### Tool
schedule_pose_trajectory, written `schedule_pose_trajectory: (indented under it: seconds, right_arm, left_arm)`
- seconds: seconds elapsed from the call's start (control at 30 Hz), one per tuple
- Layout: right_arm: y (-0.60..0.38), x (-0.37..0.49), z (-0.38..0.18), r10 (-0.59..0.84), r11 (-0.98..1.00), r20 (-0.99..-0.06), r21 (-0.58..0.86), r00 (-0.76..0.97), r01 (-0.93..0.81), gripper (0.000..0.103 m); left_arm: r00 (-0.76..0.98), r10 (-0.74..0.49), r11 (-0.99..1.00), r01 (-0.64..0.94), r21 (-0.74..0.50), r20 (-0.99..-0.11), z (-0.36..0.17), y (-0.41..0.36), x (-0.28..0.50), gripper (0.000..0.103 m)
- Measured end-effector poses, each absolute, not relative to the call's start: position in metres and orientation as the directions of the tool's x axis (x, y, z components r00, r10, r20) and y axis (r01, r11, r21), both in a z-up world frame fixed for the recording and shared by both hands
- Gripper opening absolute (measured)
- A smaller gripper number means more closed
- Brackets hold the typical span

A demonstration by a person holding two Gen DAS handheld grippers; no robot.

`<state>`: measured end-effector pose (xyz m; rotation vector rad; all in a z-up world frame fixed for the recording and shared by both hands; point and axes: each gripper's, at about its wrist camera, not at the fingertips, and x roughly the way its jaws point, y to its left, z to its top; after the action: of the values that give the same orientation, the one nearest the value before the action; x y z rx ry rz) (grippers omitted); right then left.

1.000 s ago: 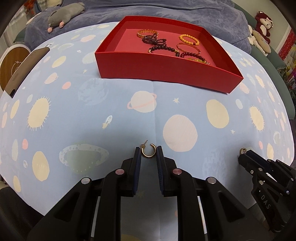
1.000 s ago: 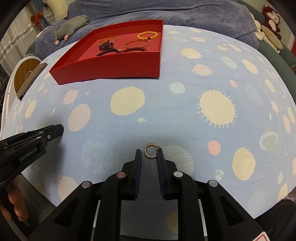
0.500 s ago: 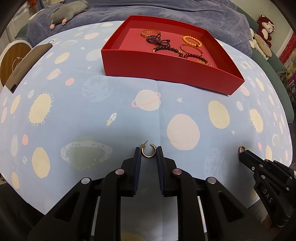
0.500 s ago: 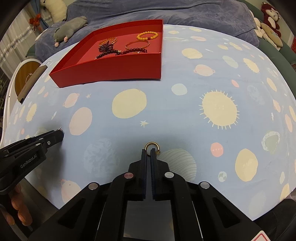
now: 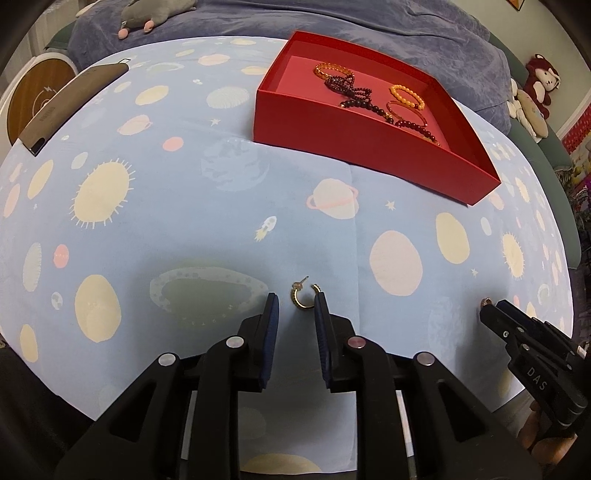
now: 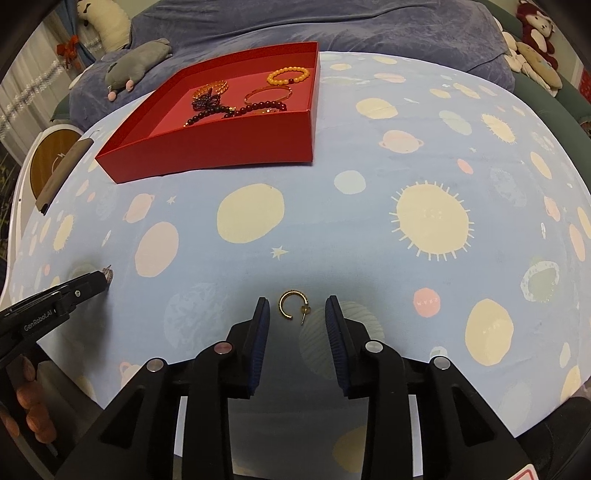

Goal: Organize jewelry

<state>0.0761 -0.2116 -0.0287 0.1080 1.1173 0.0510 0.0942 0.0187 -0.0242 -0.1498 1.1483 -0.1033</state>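
A gold hoop earring (image 5: pixel 303 297) lies on the space-print cloth between the tips of my open left gripper (image 5: pixel 295 306), close to the right finger. A second gold hoop earring (image 6: pixel 292 307) lies flat between the tips of my open right gripper (image 6: pixel 297 312), touching neither finger. The red tray (image 5: pixel 373 147) stands far ahead and holds several bead bracelets (image 5: pixel 364 94); it also shows in the right wrist view (image 6: pixel 221 147). Each gripper appears at the edge of the other's view, the right gripper (image 5: pixel 491 308) and the left gripper (image 6: pixel 105 277).
A brown case (image 5: pixel 70 107) lies at the table's far left edge over a round wooden disc (image 5: pixel 33 92). A blue blanket (image 6: pixel 332 26) with plush toys (image 6: pixel 136 62) lies behind the table. The near table edge is just below both grippers.
My right gripper was shut on its earring half a second ago and is now open, with the earring lying flat. The left gripper has swung left, still open around its earring.
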Motion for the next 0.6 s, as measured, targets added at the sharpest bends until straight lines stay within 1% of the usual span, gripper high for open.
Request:
schedule_pose_trajectory:
  seconds: [0.03,0.1,0.13,0.17,0.23,0.43,0.6]
  right_arm:
    - [-0.210,0.076,-0.029,0.092,0.994,-0.894,0.107,0.439,0.008,0.031]
    - [-0.209,0.078,-0.029,0.086,0.995,-0.894,0.096,0.440,-0.001,0.031]
    - [-0.209,0.079,-0.029,0.085,0.996,-0.893,0.093,0.441,-0.003,0.029]
    - [-0.208,0.079,-0.029,0.081,0.996,-0.893,0.089,0.443,-0.003,0.024]
    - [-0.208,0.080,-0.029,0.079,0.996,-0.893,0.087,0.443,-0.003,0.018]
    - [-0.210,0.080,-0.029,0.083,0.996,-0.893,0.091,0.442,-0.005,0.017]
    - [-0.208,0.078,-0.029,0.088,0.995,-0.895,0.095,0.438,-0.004,0.017]
  left_arm:
    - [0.409,-0.157,0.985,0.003,-0.171,-0.899,-0.024,0.020,0.093,0.025]
    - [0.412,-0.157,0.985,0.001,-0.172,-0.897,-0.024,0.023,0.091,0.026]
    - [0.412,-0.157,0.985,0.000,-0.172,-0.898,-0.024,0.024,0.091,0.026]
    - [0.410,-0.153,0.986,-0.002,-0.169,-0.899,-0.025,0.024,0.091,0.026]
    - [0.411,-0.154,0.985,-0.004,-0.170,-0.899,-0.025,0.024,0.092,0.026]
    - [0.410,-0.166,0.986,0.038,-0.165,-0.897,-0.023,0.010,0.094,0.026]
    - [0.415,-0.145,0.989,0.060,-0.132,-0.898,-0.026,0.000,0.098,0.026]
